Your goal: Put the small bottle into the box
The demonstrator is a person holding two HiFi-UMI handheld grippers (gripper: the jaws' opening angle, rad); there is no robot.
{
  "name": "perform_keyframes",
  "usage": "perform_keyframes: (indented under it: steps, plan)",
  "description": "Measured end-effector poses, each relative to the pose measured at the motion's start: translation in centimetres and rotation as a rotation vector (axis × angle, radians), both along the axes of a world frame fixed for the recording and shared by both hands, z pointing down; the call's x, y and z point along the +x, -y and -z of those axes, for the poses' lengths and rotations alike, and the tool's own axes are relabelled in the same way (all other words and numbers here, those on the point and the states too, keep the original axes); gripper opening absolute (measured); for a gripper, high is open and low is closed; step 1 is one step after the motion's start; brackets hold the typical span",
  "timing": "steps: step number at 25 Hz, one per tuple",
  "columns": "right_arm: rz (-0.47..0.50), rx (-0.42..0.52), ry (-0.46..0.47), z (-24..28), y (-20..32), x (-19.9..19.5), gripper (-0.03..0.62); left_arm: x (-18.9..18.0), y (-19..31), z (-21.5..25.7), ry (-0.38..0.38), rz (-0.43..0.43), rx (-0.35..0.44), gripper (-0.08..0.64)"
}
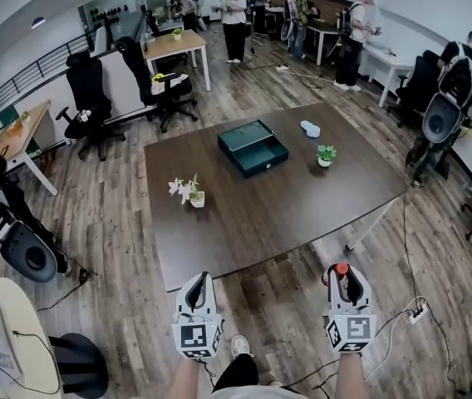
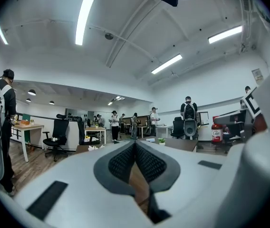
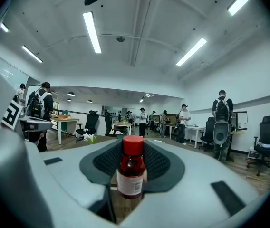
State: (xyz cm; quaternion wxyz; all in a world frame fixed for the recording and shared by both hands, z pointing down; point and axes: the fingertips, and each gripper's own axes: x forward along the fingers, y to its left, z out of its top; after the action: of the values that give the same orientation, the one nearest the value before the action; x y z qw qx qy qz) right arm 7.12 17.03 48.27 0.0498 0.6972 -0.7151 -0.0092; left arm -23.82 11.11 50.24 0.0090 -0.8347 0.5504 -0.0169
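Observation:
A small bottle [image 3: 132, 172] with a red cap and dark red contents stands upright between the pads of my right gripper [image 3: 132, 156], which is shut on it. In the head view that gripper [image 1: 345, 274] is over the wooden floor, short of the near edge of the dark table [image 1: 302, 198], with the bottle's red cap [image 1: 341, 268] showing at its tip. The dark green box [image 1: 263, 154] lies open on the far middle of the table. My left gripper [image 1: 200, 281] hangs level beside the right one. Its pads [image 2: 123, 163] meet with nothing between them.
On the table stand a pot of pale flowers [image 1: 188, 190], a small green plant [image 1: 326, 154] and a white object [image 1: 310, 128]. Office chairs, desks and several people fill the far room. A power strip with cables [image 1: 416, 312] lies on the floor at right.

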Motion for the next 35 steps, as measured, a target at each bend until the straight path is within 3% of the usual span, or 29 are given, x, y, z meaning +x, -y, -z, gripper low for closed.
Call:
perform_keyframes:
  steps: [8, 19, 25, 35]
  plan:
    - [0.023, 0.025, -0.017, 2.3, 8.3, -3.6, 0.133, -3.0, 8.4, 2.1, -0.023, 0.002, 0.031, 0.002]
    - [0.013, 0.068, 0.006, 3.4, 13.2, -3.8, 0.133, -2.6, 13.9, 3.7, -0.002, -0.026, 0.056, 0.002]
    - [0.030, 0.089, 0.023, 3.6, 17.4, -1.1, 0.133, -0.3, 17.1, 4.3, -0.003, 0.013, 0.068, 0.002]
    - [0.021, 0.111, 0.038, 4.6, 24.6, 8.2, 0.133, 8.1, 23.7, 6.2, 0.001, 0.021, 0.098, 0.002]
